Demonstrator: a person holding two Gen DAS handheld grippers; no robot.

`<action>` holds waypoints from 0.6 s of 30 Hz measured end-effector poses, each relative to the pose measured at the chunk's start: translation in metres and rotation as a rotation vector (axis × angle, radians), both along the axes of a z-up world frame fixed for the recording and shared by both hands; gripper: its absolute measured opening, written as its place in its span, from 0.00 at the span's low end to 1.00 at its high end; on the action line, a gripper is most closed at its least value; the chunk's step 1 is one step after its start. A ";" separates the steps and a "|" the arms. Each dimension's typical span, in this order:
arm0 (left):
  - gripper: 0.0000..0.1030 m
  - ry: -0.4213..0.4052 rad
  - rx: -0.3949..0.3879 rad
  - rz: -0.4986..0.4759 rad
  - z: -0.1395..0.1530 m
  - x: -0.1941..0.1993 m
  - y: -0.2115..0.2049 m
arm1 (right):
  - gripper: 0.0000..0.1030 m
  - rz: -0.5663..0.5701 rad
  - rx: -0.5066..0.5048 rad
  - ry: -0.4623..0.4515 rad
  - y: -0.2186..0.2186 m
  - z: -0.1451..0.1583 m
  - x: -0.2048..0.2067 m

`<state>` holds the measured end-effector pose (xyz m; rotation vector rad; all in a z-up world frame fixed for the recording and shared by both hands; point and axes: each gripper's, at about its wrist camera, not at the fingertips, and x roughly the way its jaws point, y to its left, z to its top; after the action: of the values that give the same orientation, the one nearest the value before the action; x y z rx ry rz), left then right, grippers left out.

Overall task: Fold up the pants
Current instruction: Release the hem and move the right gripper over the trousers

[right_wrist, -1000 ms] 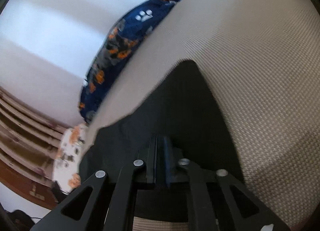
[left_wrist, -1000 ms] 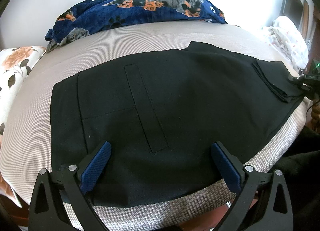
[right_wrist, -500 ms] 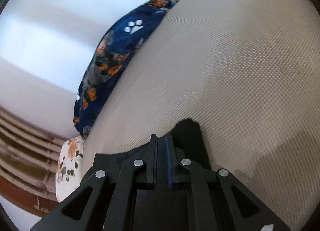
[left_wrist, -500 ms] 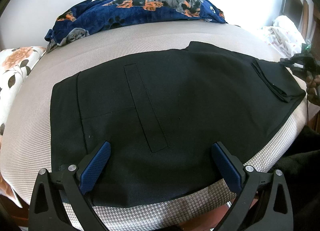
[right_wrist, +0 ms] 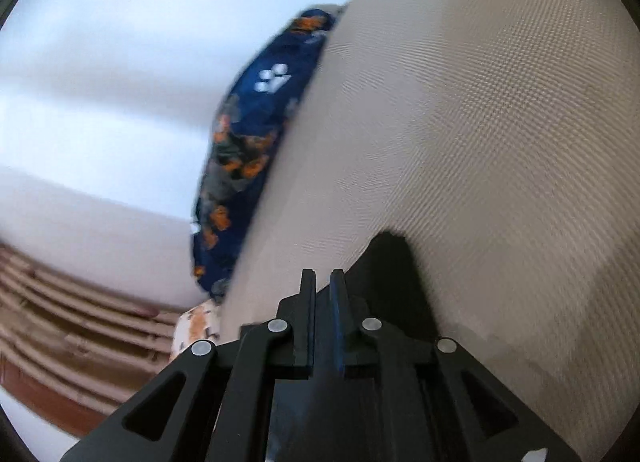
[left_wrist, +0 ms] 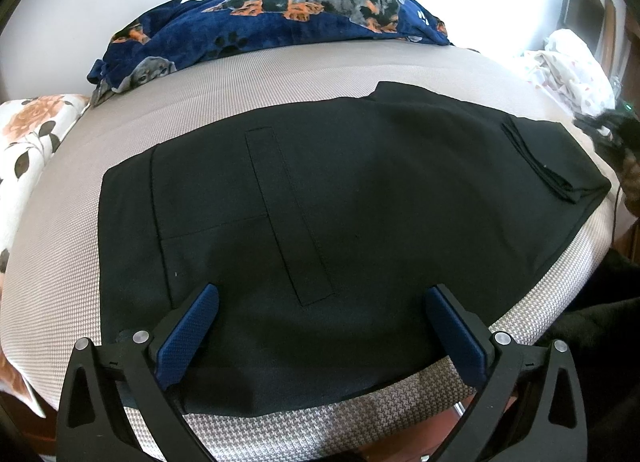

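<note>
The black pants [left_wrist: 340,222] are laid flat across the near half of the bed [left_wrist: 304,74], the waistband end toward the bed's left edge and the leg ends toward the right edge. The hems [left_wrist: 556,162] are seen already turned back onto the legs as a short stacked layer near the right edge, so 1 fold appears to be made and the step in hand is judged to be the next, larger fold.

The left gripper [left_wrist: 320,326] is held low over the near edge of the bed with its jaws spread wide, the blue pads [left_wrist: 188,334] hovering above or lightly resting on the cloth near the waistband; which of the 2 cannot be told. Nothing is pinched between them.

In the blurred right wrist view, the right gripper [right_wrist: 323,282] is seen with its fingers pressed nearly together, only a narrow slit being left. Whether cloth is caught in that slit cannot be told; a black corner of the pants [right_wrist: 394,262] lies just beyond and beside the fingertips on the bed cover.

A navy dog-print blanket [left_wrist: 280,22] is bunched along the far edge, a floral pillow [left_wrist: 28,150] lies at the left edge, and white cloth [left_wrist: 572,70] sits at the far right corner.

For the next move, the folded leg end would need to be gripped at the right edge and carried over toward the waistband, with the edges kept aligned.
</note>
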<state>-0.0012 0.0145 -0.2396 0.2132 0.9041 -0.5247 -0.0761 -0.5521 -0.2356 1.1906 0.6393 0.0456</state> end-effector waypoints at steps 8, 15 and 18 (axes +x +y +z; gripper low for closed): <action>1.00 0.000 0.002 -0.001 0.000 0.000 0.000 | 0.08 0.058 -0.028 0.010 0.023 -0.021 -0.049; 1.00 0.006 0.009 0.013 0.003 0.001 0.003 | 0.09 0.035 -0.132 0.063 0.033 -0.013 -0.045; 1.00 0.014 -0.004 0.058 0.011 0.004 0.016 | 0.09 0.062 -0.211 0.031 0.049 0.016 -0.035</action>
<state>0.0028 0.0302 -0.2287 0.1788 0.9201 -0.4745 -0.1116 -0.5034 -0.2198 0.9690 0.6912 0.0116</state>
